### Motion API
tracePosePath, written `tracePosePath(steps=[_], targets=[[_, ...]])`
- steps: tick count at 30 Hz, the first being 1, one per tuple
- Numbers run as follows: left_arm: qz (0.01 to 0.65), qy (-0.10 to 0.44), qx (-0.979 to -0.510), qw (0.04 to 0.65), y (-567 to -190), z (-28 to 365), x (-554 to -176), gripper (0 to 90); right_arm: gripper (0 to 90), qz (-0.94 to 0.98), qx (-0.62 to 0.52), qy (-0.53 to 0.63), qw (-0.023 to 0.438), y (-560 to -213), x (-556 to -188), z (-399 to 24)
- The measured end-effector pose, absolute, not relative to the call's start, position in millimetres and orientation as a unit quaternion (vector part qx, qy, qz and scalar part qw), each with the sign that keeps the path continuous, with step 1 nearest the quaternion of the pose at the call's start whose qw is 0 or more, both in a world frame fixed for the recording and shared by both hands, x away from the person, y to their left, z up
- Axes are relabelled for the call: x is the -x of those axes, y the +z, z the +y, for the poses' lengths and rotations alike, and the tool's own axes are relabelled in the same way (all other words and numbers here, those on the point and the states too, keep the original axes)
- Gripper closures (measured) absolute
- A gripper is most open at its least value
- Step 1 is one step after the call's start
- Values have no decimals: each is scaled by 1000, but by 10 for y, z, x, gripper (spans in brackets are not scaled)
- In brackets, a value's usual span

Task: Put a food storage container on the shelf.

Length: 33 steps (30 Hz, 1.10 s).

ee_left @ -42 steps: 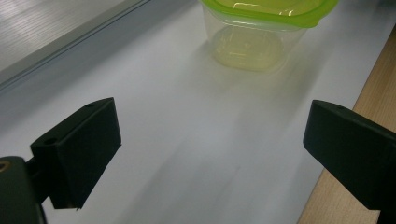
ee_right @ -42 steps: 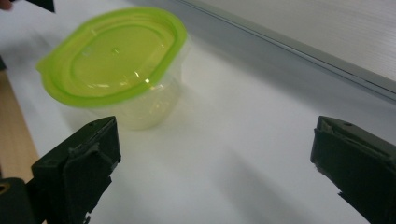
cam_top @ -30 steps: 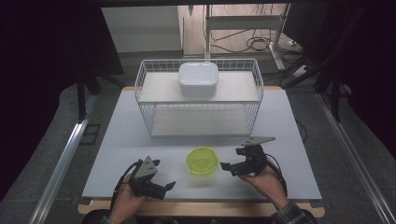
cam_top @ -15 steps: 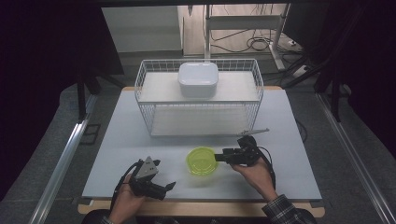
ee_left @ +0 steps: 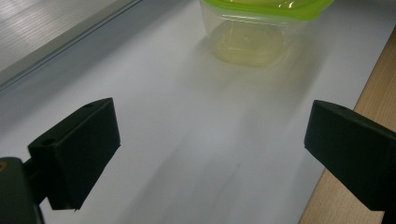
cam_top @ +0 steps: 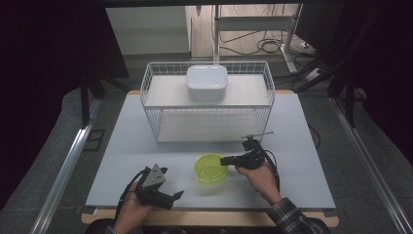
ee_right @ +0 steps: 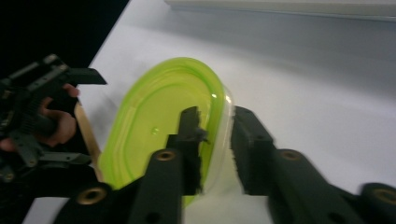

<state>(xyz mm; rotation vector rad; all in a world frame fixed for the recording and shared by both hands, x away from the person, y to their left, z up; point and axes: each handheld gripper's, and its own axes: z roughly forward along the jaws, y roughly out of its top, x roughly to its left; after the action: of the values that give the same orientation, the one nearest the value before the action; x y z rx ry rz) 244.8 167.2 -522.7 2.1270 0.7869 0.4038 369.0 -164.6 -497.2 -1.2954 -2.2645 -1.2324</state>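
- High view shows a green bowl (cam_top: 211,167) on the near part of the white bench (cam_top: 122,146), between the two hands and in front of a wire basket (cam_top: 146,92).
- Right gripper (cam_top: 226,161) reaches in from the right side and meets the bowl at its right rim. Its jaws have just been closing, with the rim between them.
- Right gripper view gives the reason for this pose: one jaw stands inside the bowl (ee_right: 159,126) on the green part and the other outside the clear wall, so the thin rim sits in the gap. The jaws look clamped on this rim, or very close to it; the picture is a little blurred there. I judge that a grip on the rim is chosen because the bowl is too wide to take whole.
- Left gripper (cam_top: 163,191) rests low near the front edge of the bench, apart from the bowl. Left gripper view shows its jaws wide apart with nothing between them, and the bowl (ee_left: 252,32) farther ahead. It seems to wait, maybe to steady the bowl later.
- White box (cam_top: 206,83) lies on the upper shelf of the wire basket, well apart from both hands. The lower shelf under it is free, so the bowl may go there, but this is only my guess.
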Motion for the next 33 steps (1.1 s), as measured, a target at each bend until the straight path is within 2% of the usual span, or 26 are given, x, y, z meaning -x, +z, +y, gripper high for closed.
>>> tracePosePath(steps=[2, 11, 16, 33], targets=[[311, 161, -845, 405, -5231, 1671, -2450, 32, 791, -777, 448, -422, 133, -4974, -3697, -1645], [312, 162, -844, 404, -5229, 1672, -2450, 32, 817, -762, 448, -435, 170, -4972, -3701, -1652], [312, 163, -844, 404, -5227, 1672, -2449, 32, 820, -761, 448, -441, 161, -4919, -3686, -1677], [317, 160, -840, 411, -5207, 1691, -2448, 31, 822, -731, 447, -484, 176, -4716, -3685, -1794]])
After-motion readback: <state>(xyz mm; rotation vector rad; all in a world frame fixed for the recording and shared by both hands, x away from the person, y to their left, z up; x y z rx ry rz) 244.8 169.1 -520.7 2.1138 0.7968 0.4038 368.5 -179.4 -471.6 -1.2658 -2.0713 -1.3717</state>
